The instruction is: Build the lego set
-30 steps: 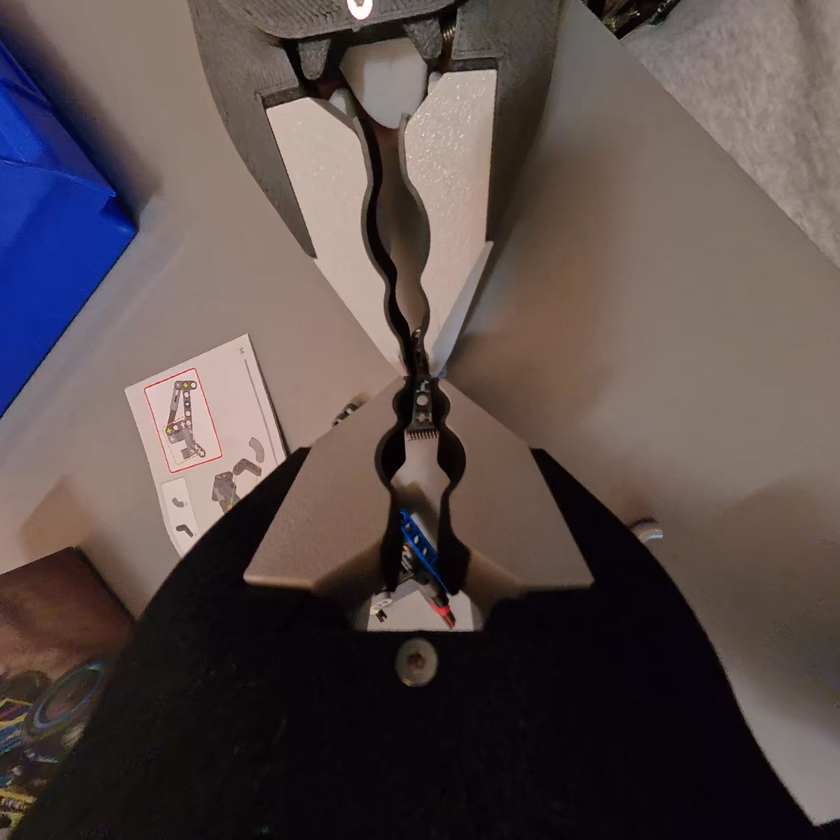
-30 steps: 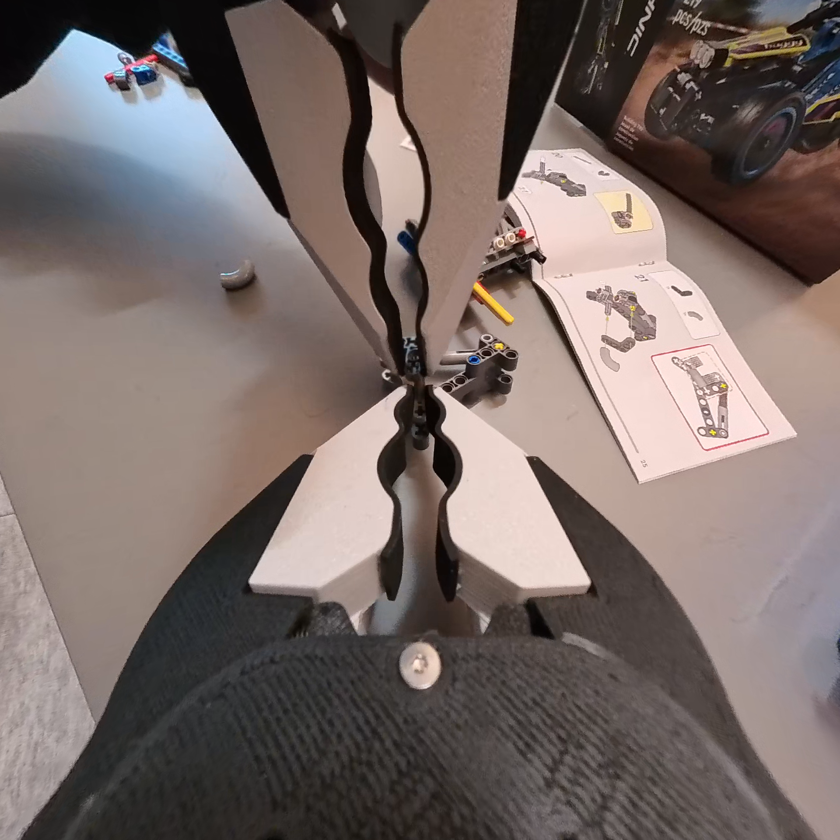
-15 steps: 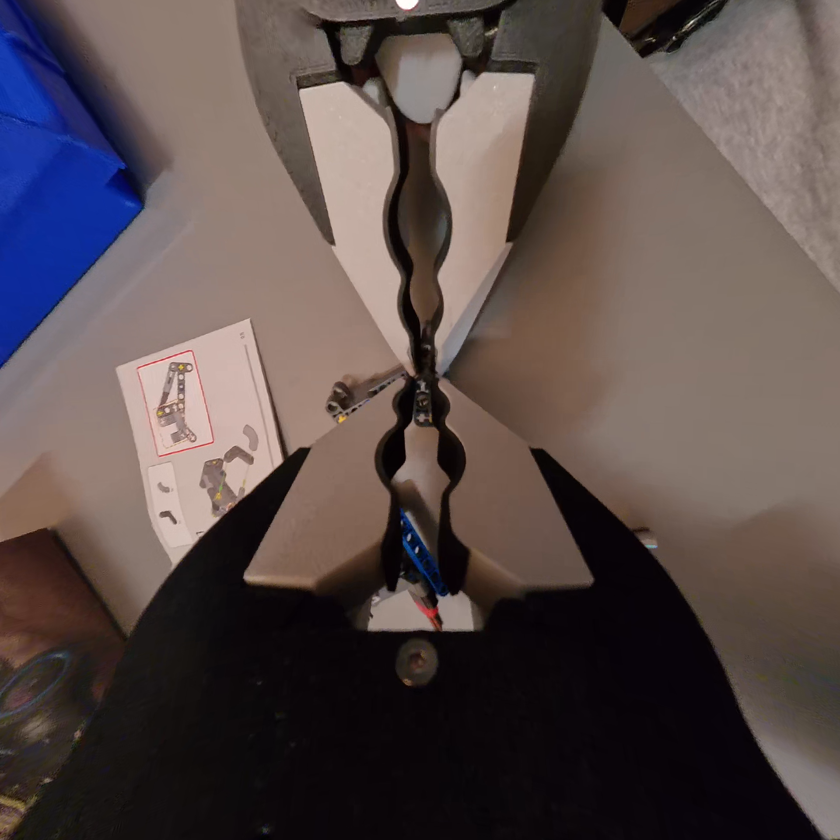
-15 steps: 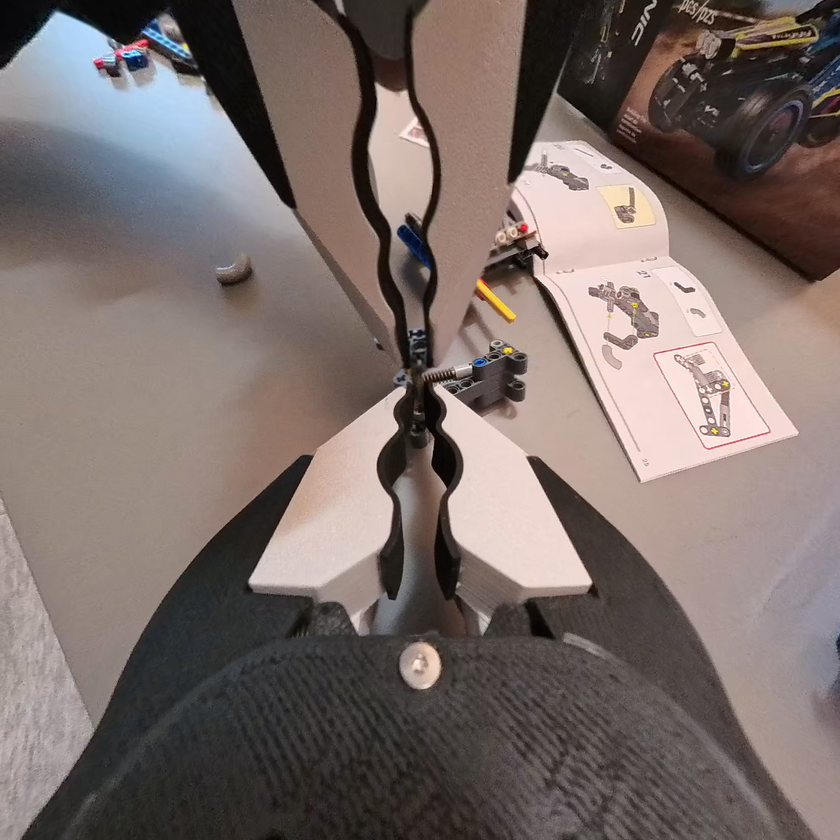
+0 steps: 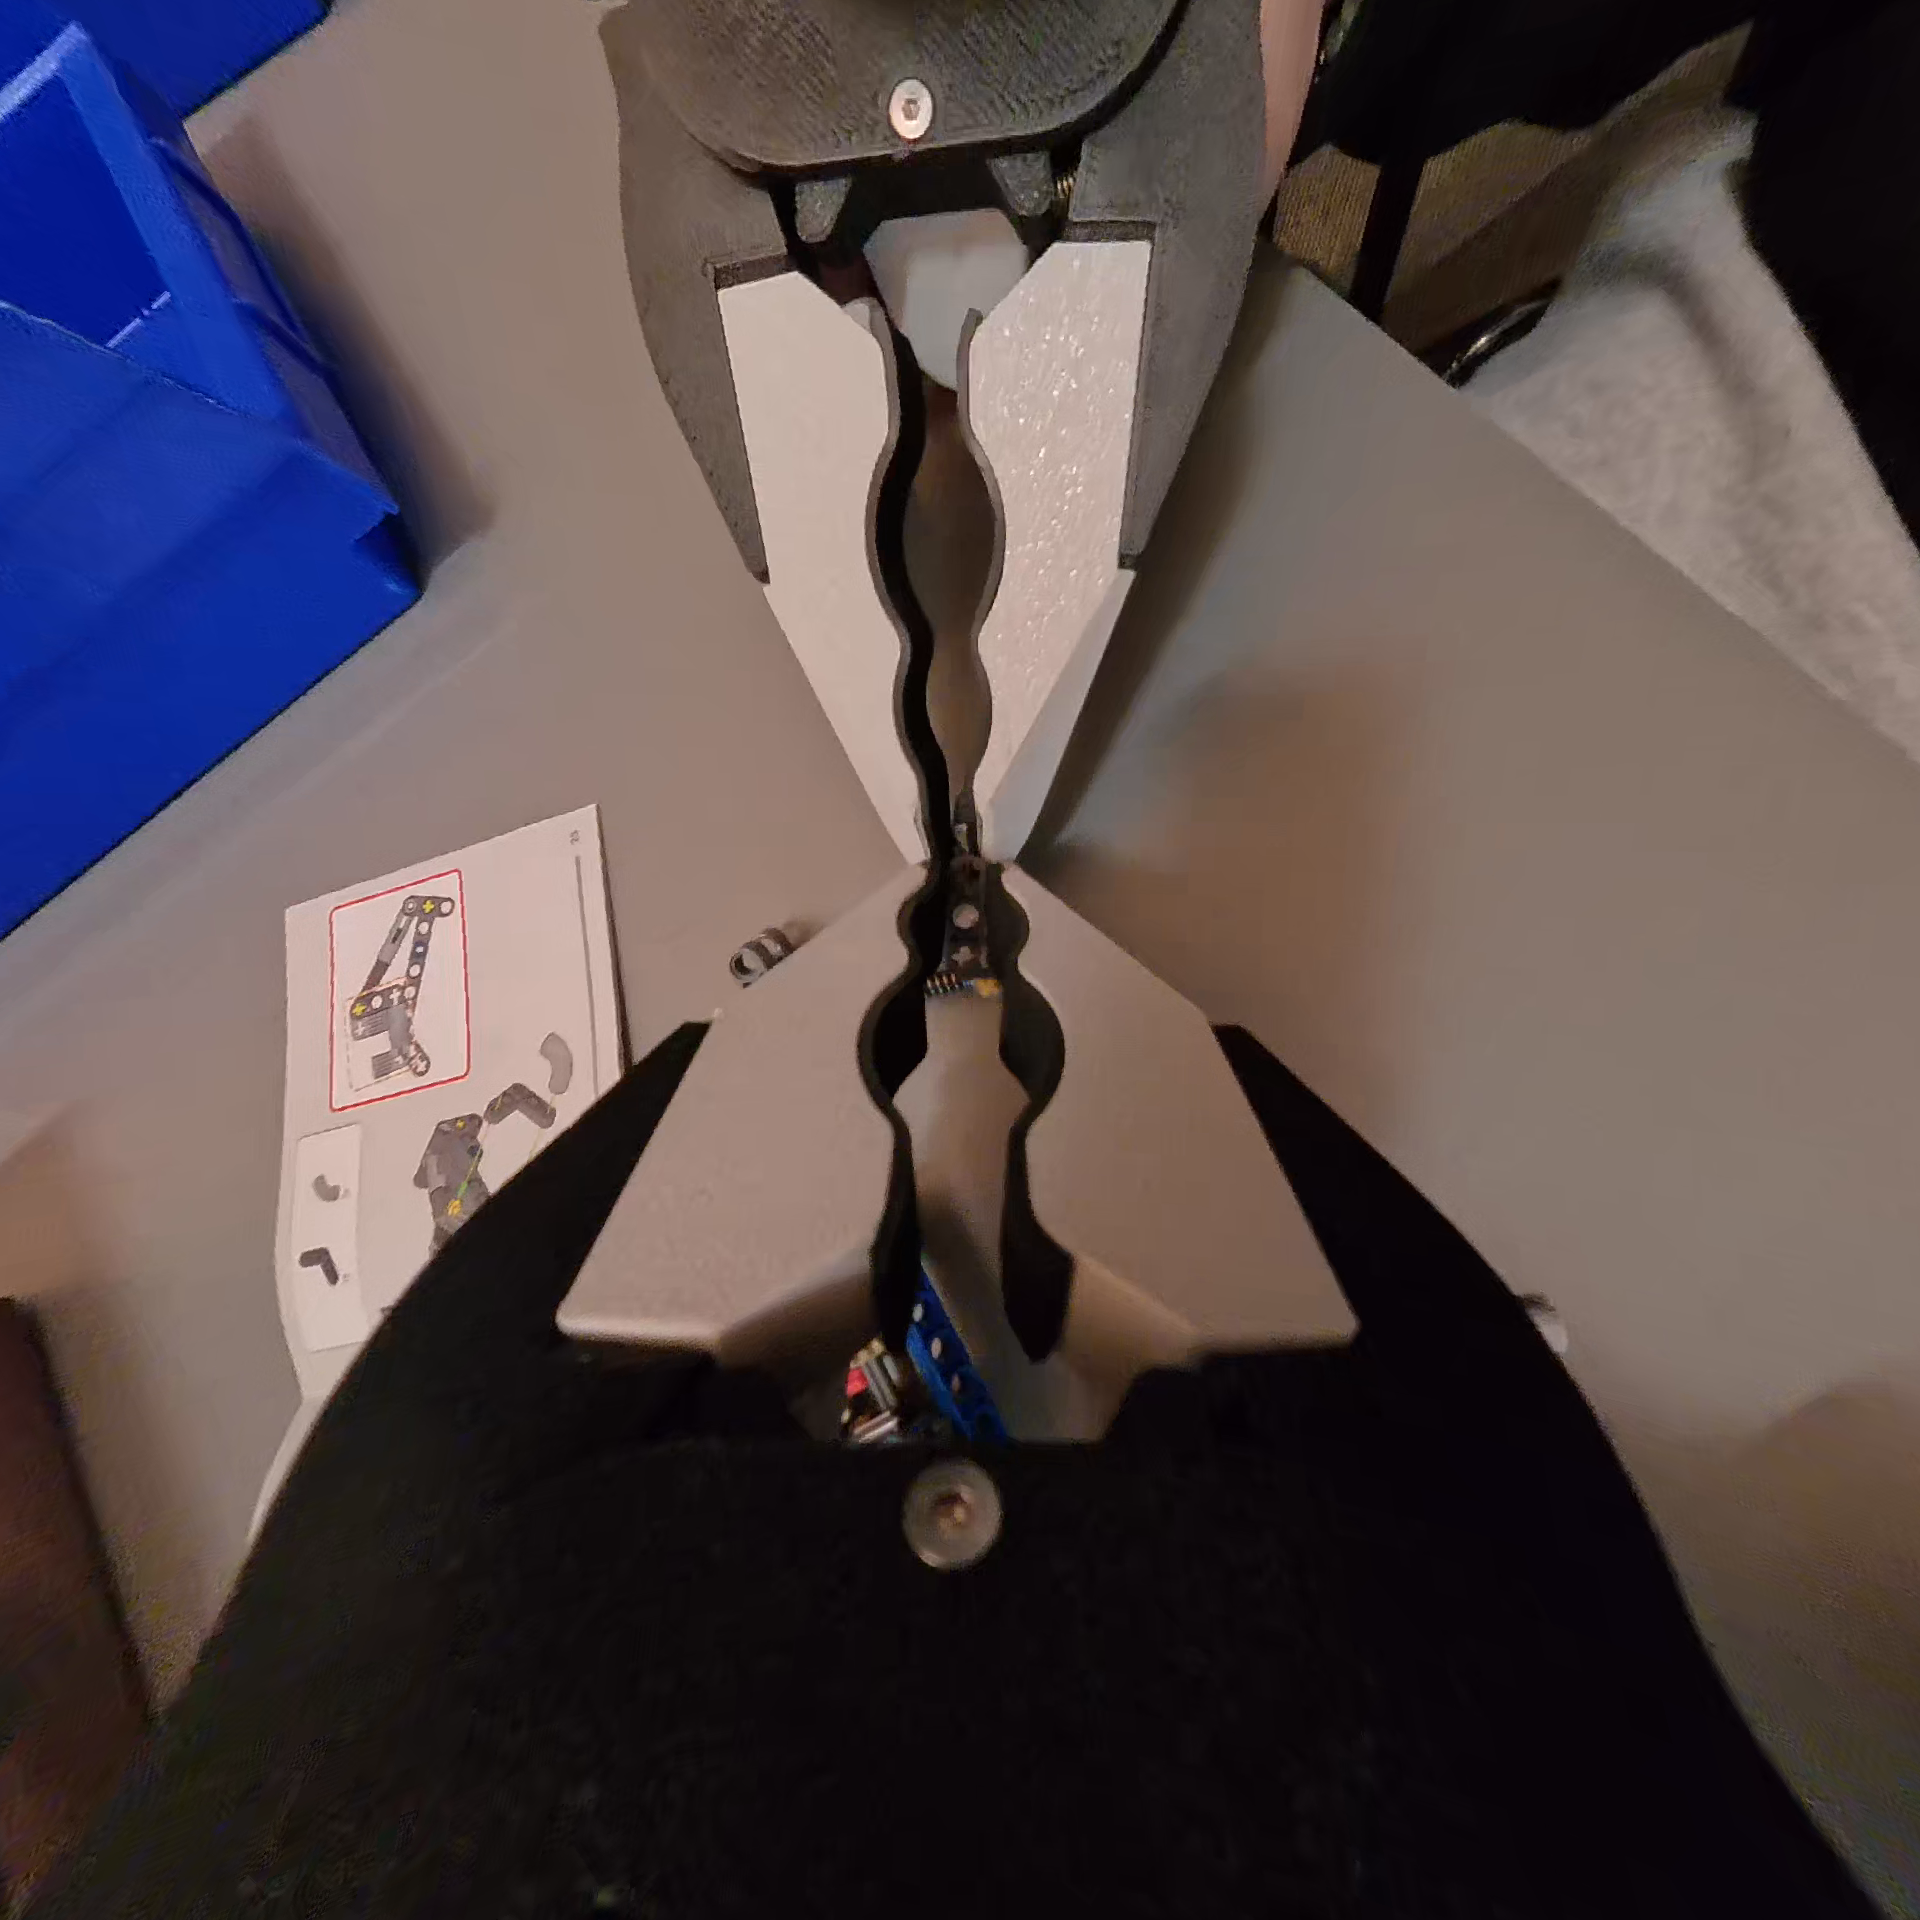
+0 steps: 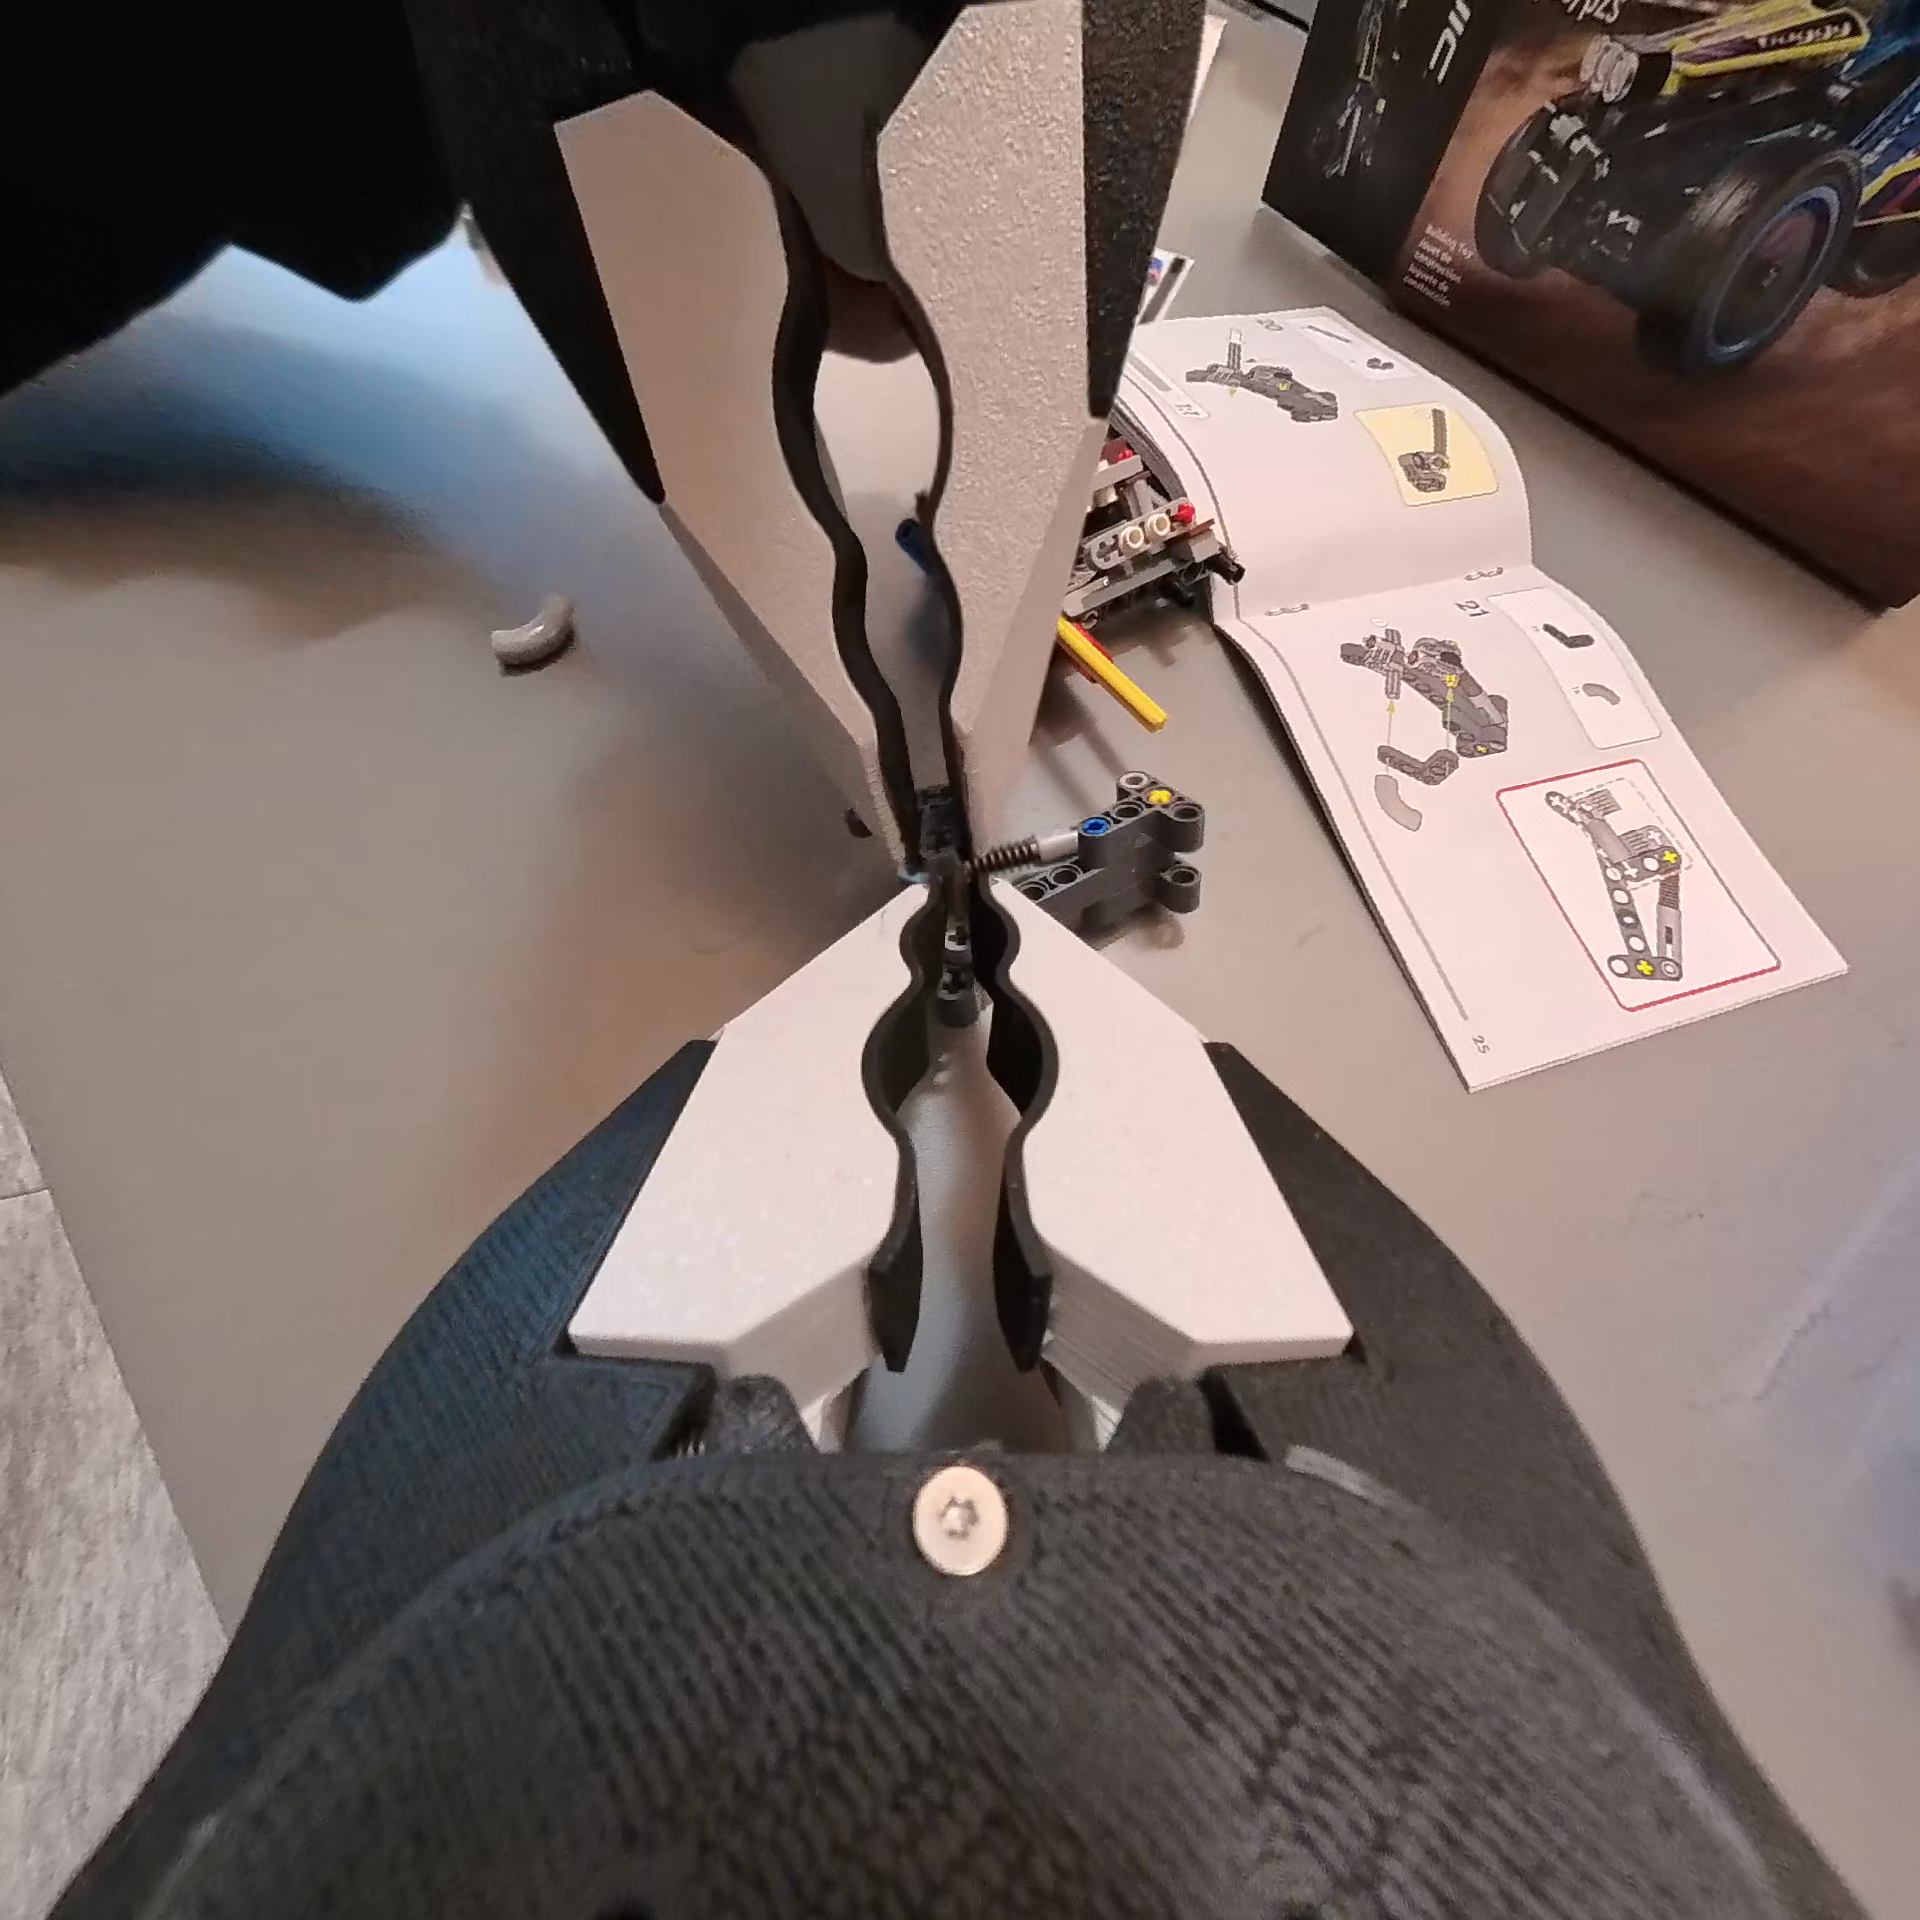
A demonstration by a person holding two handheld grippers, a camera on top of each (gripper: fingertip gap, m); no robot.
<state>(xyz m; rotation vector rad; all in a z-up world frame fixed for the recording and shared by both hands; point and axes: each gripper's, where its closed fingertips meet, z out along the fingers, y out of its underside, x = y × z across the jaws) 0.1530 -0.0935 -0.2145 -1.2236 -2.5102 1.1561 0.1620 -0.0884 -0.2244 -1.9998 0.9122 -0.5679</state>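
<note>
My left gripper [image 5: 961, 894] is shut on a dark grey lego assembly [image 6: 1127, 852] with a small spring [image 6: 1013, 852]. A black beam of it with a hole [image 5: 964, 923] shows between the left fingers. My right gripper [image 6: 951, 899] is shut on a small dark part [image 6: 951, 961] at the end of that assembly. The two grippers meet tip to tip above the grey table [image 6: 364, 831]. In the left wrist view the right gripper [image 5: 961, 821] comes in from the top. In the right wrist view the left gripper [image 6: 930, 821] comes in from the top.
An open instruction booklet [image 6: 1507, 727] lies to the right, also in the left wrist view [image 5: 447, 1070]. Behind it stands the set's box [image 6: 1662, 156]. A part-built chassis [image 6: 1143, 540], a yellow axle [image 6: 1112, 675] and a grey curved piece [image 6: 532, 634] lie on the table. A blue bin [image 5: 135, 520] stands at the left. My left and right fingertips are right by each other. Both grippers' tips are roughly 12 cm from the grey curved piece [image 6: 532, 634].
Both grippers have stayed shut and tip to tip. The held assembly twisted slightly, and the spring shows between my left fingers again. The right gripper has drawn back a little in the left wrist view.
</note>
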